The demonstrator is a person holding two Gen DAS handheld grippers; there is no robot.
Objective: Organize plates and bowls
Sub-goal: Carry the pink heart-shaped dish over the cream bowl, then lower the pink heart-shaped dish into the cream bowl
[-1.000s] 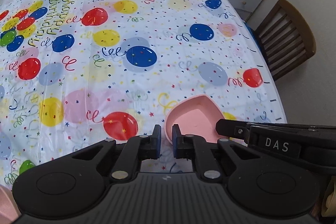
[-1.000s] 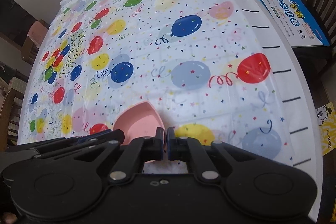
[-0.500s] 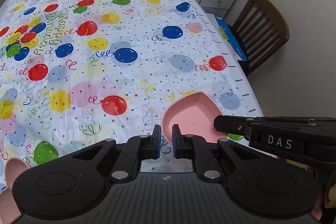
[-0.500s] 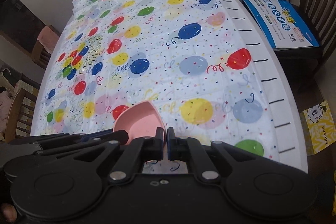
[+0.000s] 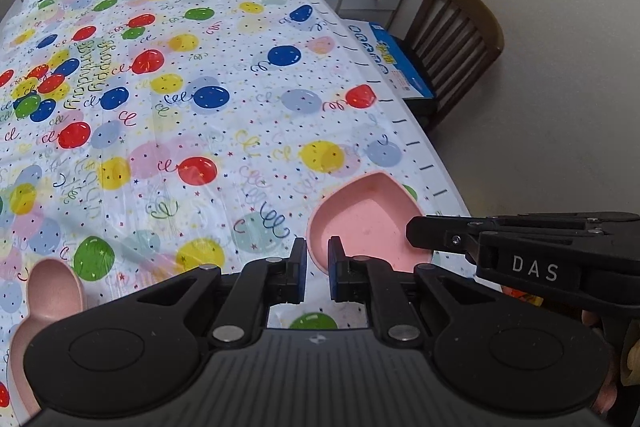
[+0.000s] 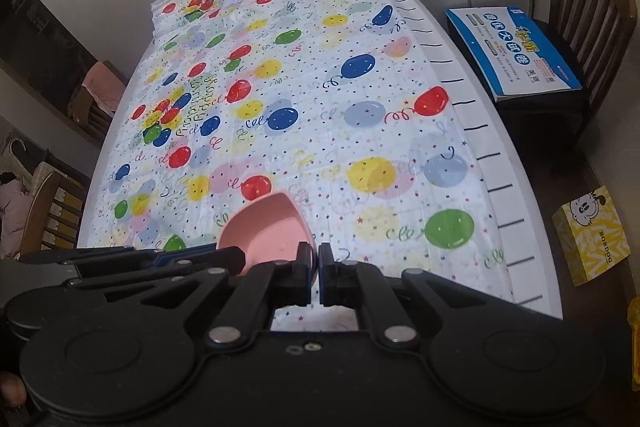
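Pink dishes on the balloon worktop

The big worktop (image 5: 240, 131) is mostly bare. A pink heart bowl (image 5: 368, 219) is up off it at the near right, with the left hand-held gripper (image 5: 317, 259) and right hand-held gripper (image 6: 314, 267) both pinched tight on its rim. More pink dishes (image 5: 44, 299) wait near left, so I think sorting has just begun.

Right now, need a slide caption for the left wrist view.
Both hand-held grippers, left and right, pinch a pink heart-shaped dish over the balloon tablecloth.
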